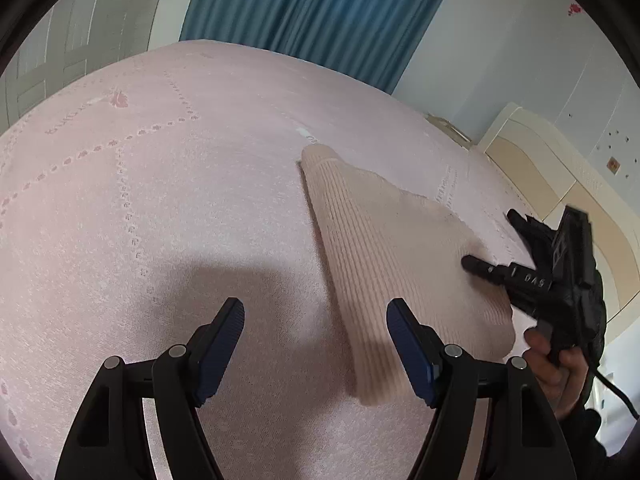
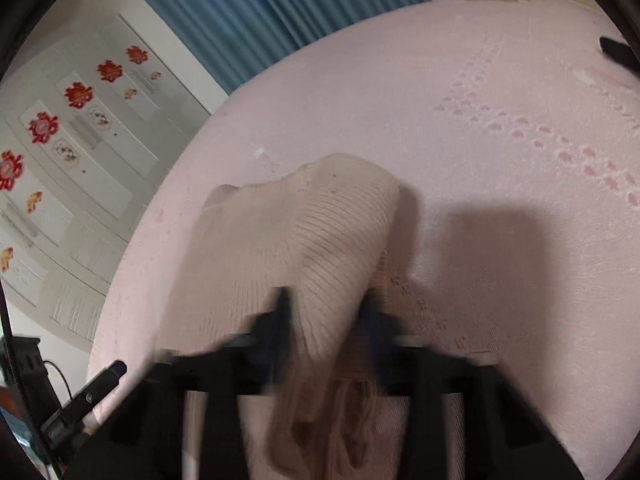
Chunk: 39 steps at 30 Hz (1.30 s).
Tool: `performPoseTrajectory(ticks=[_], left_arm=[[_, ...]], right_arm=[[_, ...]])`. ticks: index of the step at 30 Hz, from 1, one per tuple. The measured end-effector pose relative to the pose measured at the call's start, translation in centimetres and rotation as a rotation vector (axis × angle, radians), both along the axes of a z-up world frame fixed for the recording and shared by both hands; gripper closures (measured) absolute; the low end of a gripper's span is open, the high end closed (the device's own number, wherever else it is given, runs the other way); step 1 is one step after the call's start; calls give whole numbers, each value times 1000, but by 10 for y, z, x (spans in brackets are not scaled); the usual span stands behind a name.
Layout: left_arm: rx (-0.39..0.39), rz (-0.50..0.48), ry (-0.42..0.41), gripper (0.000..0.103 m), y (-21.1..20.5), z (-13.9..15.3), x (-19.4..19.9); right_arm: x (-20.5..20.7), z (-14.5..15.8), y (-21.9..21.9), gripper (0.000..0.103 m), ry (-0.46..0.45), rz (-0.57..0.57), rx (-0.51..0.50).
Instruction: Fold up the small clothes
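Left tongs (image 1: pixel 315 322) spread wide with nothing between the blue pads (image 1: pixel 224 344), poised just above the bed (image 1: pixel 160 200). Right tongs (image 2: pixel 326 312) clamped on a fold of the beige ribbed garment (image 2: pixel 320 232), one dark finger on each side of the pinched cloth, blurred in the right wrist view. Seen from the left side, right tongs (image 1: pixel 486 240) low over the garment's (image 1: pixel 384 248) far edge, black body gripped in a bare hand (image 1: pixel 556 368) at the right of the frame, cable trailing below.

Garment spread on the pink bed cover, to the right of the left tongs and partly behind the right blue pad; narrow rounded end pointing toward the curtain (image 1: pixel 320 12), wider part nearer the right tongs. In the right wrist view, cloth lifted and bunched at the grip, with loose folds hanging down under the tongs and the rest draped back onto the bed.

Blue curtain behind the bed, white wardrobe (image 2: pixel 80 128) with red flower stickers to one side, cream headboard (image 1: pixel 540 168) to the other.
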<state>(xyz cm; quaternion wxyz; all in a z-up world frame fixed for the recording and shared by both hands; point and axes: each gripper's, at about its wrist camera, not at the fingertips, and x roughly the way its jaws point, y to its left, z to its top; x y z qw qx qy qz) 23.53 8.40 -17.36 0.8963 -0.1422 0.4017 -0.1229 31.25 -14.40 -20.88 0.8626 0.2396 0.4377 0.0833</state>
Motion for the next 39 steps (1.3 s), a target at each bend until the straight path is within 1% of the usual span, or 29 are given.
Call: performPoseTrajectory(ticks=[1,3,4,5,6,7,8,9,10,11,13,15,17,20,21,22,23,24,25,27,28,29,31,33,34,35,37,38,39], left_arm=[[14,-5,-4,32,-1,0,-1],[40,-13,-8,32,-1,0,-2],[47,-17,-6,32,-2,-1,-2],[51,-24,-5,32,-2,-3,0],[52,-24,-3,32,-4,-4,1],[46,-20,1,32,-5,-4,3],[36,-19,3,32,-6,-4,4],[23,-20,5,32,-8,-3,4],[13,-22,4,32,-10,-2,4],[3,-30,0,32,-13,-1,3],[-2,-52,-7,32,-19,1,1],[-3,-74,-4,32,-25,0,0],[5,-87,7,32,-34,-4,-2],[56,-86,31,32,-52,-14,-3],[83,-81,51,32,-57,-20,-2],[118,-72,77,32,-61,-27,-1],[131,-69,87,32,-63,-30,-1],[125,-71,81,32,-62,-30,-2],[116,-73,64,32,-60,-27,-4],[112,-76,15,32,-58,-17,-5],[119,-75,-7,32,-59,-12,-3],[121,-78,-22,32,-61,-8,2],[103,-103,-33,32,-67,-1,16],[74,-138,-43,35,-75,4,29],[71,-151,-45,42,-79,5,36],[77,-162,-45,49,-83,5,44],[119,-162,-45,57,-91,1,53],[162,-171,-46,61,-95,-4,58],[193,-181,-42,63,-97,-7,59]], right_arm=[[-4,10,2,90,-54,18,-11],[-18,32,5,90,-189,87,-30],[-26,39,1,90,-245,96,-12],[-28,38,-4,90,-242,79,3],[-25,30,-9,90,-206,45,-5],[-19,19,-12,90,-150,13,-32],[-10,1,-14,90,-65,-11,-57],[-6,-12,-15,90,-15,-19,-61],[-7,-18,-15,85,-11,-25,-67],[-10,-13,-14,75,-29,-24,-96],[-16,0,-13,60,-33,-26,-150],[-24,11,-14,60,-52,-36,-182],[-41,23,-6,61,-89,-16,-225],[-58,29,8,60,-117,34,-258],[-63,28,12,61,-112,48,-274],[-66,21,16,62,-88,67,-311],[-66,11,21,62,-39,78,-387],[-69,7,23,62,-16,87,-435],[-72,8,24,62,-21,103,-466],[-77,19,23,62,-64,104,-470],[-78,31,21,62,-107,98,-456],[-78,37,21,62,-134,91,-444],[-69,48,22,62,-180,82,-423],[-54,51,28,62,-186,92,-425],[-41,49,33,63,-173,104,-441],[-33,47,34,67,-164,112,-451],[-15,42,33,69,-150,120,-450],[-10,39,32,70,-144,126,-448],[-4,35,32,70,-129,135,-454]])
